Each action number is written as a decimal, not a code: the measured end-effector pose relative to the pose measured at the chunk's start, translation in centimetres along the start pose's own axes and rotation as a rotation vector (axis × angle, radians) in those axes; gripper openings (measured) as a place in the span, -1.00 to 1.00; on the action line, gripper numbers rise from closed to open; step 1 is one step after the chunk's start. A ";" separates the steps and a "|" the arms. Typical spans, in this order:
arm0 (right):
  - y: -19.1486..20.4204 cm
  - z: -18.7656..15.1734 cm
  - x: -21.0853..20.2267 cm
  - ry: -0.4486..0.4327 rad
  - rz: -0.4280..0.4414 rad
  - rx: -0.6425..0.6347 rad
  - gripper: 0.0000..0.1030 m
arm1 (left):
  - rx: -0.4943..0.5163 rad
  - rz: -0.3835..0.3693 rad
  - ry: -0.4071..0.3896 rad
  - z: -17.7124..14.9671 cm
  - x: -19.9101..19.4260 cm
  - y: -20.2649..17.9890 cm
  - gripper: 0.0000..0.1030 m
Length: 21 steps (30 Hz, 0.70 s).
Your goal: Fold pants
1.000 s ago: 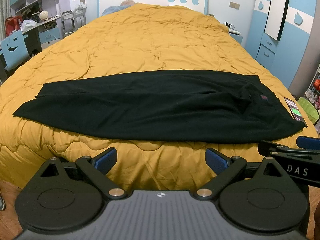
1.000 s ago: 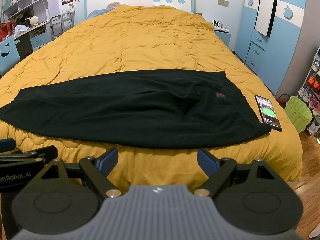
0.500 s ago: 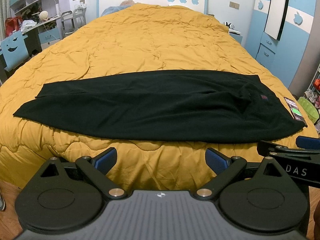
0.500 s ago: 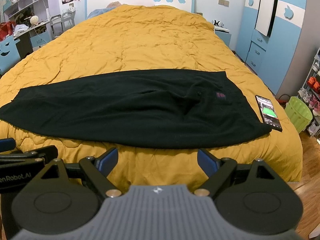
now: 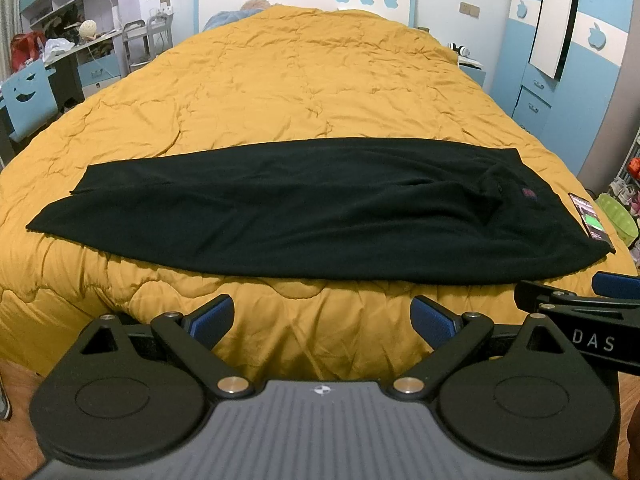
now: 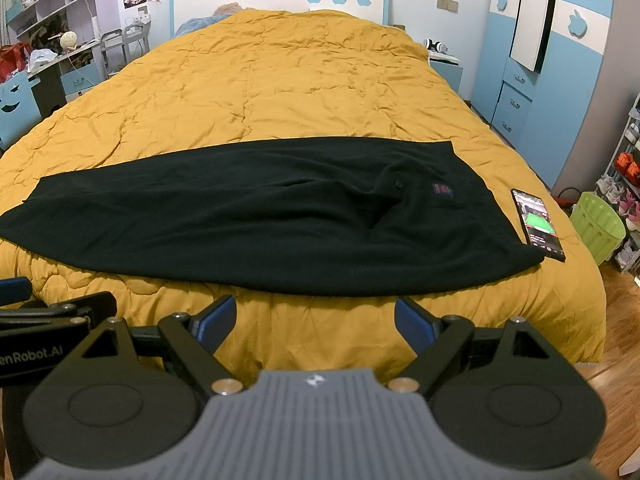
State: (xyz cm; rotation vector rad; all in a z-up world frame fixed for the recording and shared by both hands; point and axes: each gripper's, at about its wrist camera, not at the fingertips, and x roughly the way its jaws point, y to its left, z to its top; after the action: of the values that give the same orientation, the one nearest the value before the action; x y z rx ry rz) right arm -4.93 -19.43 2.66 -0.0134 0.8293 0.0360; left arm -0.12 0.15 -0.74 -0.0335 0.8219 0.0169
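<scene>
Black pants [image 5: 312, 208] lie flat across the near part of a bed with a mustard quilt [image 5: 304, 88], legs folded together, waist at the right, cuffs at the left. They also show in the right wrist view [image 6: 280, 216]. My left gripper [image 5: 322, 316] is open and empty, held off the bed's near edge, short of the pants. My right gripper [image 6: 316, 318] is open and empty beside it, also short of the pants. The right gripper's side shows at the right of the left wrist view [image 5: 580, 312].
A phone [image 6: 538, 224] with a lit screen lies on the quilt just right of the waist. A green basket [image 6: 598, 226] and shoe rack stand on the floor at the right. A desk and blue chair [image 5: 26, 100] stand at the left.
</scene>
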 end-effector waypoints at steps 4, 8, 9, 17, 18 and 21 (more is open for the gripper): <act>0.0 0.0 0.0 0.000 0.000 0.001 0.60 | 0.000 0.000 0.000 0.0 0.0 0.0 1.00; 0.0 0.0 0.1 0.000 0.001 0.001 0.60 | 0.000 0.000 0.000 0.0 0.0 0.0 1.00; 0.0 0.0 0.1 0.000 0.000 0.000 0.60 | -0.001 0.001 0.001 0.0 0.0 0.0 1.00; 0.1 -0.1 0.1 0.002 0.002 -0.001 0.60 | 0.000 0.000 0.002 0.0 0.0 0.0 1.00; 0.1 -0.2 0.1 0.002 0.002 -0.002 0.60 | 0.000 0.001 0.002 0.0 0.0 0.0 1.00; 0.2 -0.2 0.1 0.002 0.002 -0.001 0.60 | 0.001 0.000 0.002 0.0 0.1 0.0 1.00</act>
State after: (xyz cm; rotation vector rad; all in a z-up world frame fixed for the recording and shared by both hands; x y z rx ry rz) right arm -5.05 -19.24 2.46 -0.0139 0.8312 0.0386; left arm -0.09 0.19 -0.83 -0.0321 0.8234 0.0164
